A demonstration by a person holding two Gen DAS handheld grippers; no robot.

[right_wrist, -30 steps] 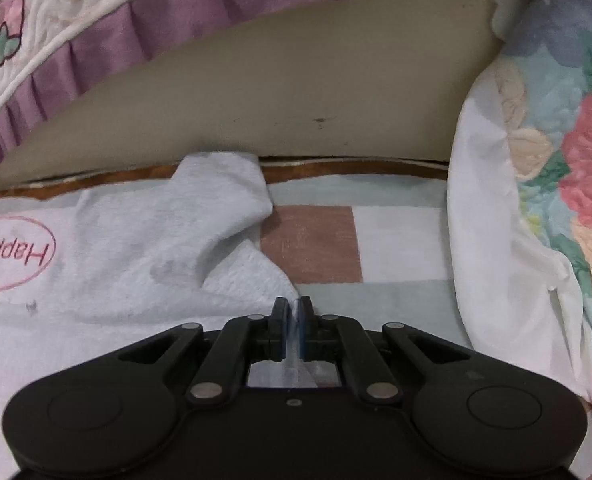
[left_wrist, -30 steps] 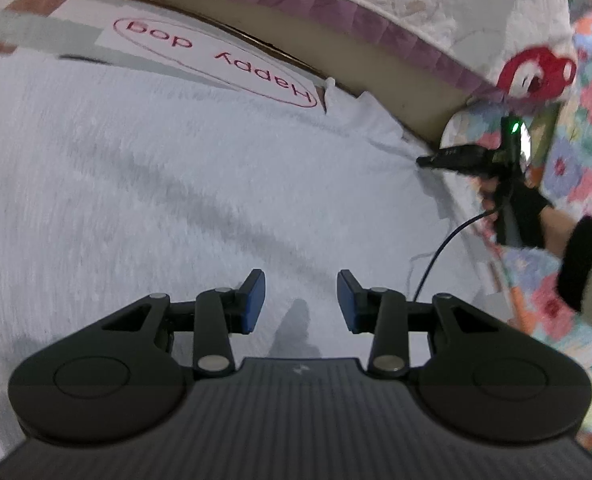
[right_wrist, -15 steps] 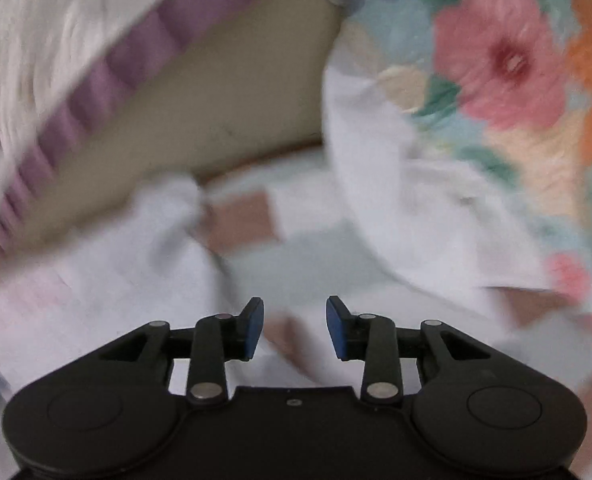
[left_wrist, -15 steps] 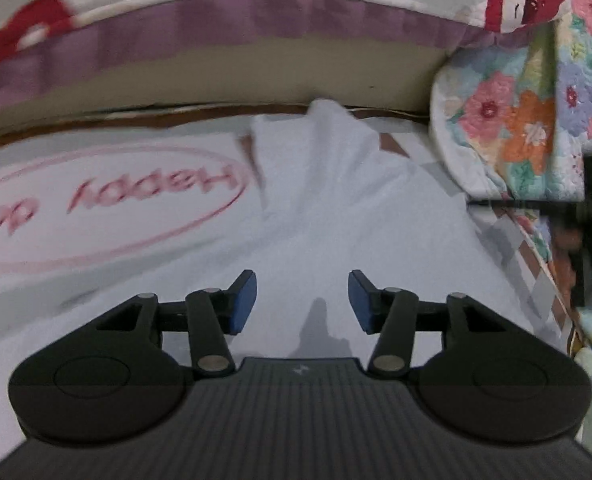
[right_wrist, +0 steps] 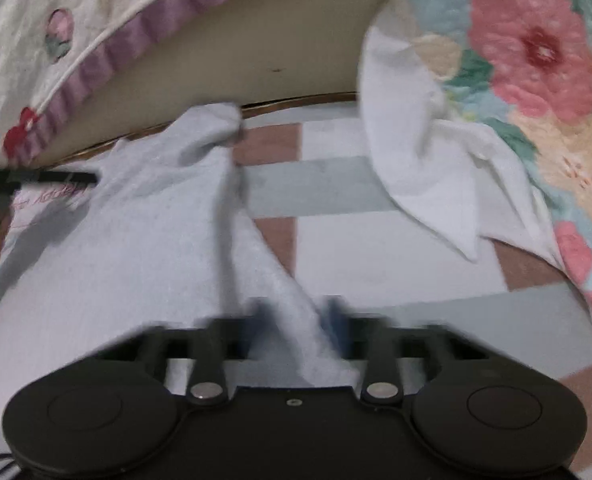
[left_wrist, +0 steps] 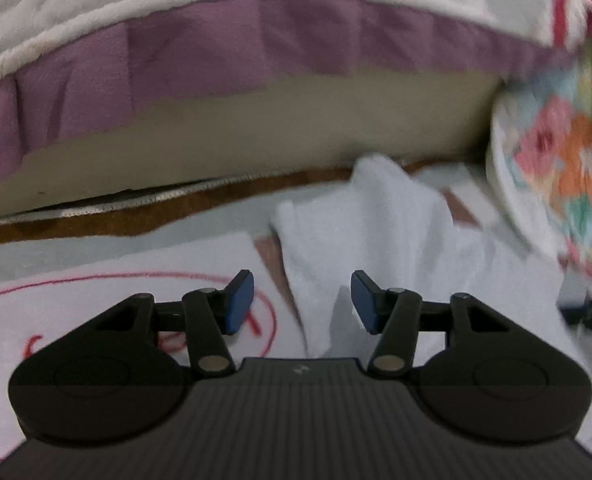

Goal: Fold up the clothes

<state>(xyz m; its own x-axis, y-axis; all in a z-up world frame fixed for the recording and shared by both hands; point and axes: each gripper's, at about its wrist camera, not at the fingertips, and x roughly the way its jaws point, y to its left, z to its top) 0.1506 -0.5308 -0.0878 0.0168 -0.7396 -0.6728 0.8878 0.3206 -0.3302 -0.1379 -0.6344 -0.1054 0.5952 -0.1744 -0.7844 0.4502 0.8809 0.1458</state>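
A pale blue-white garment with a red "Happy dog" oval print lies spread on the bed. Its bunched sleeve lies toward the headboard. My left gripper is open, low over the garment, between the print and the sleeve. My right gripper is open and blurred, its jaws on either side of a raised ridge of the garment's edge. The left gripper also shows at the far left of the right wrist view.
A checked bedsheet lies under the garment. A white quilt with a purple frill hangs over a beige headboard. A floral quilt with white lining lies at the right.
My right gripper let go of the garment's edge, opened, and now sits around a ridge of it. My left gripper moved forward toward the sleeve and headboard.
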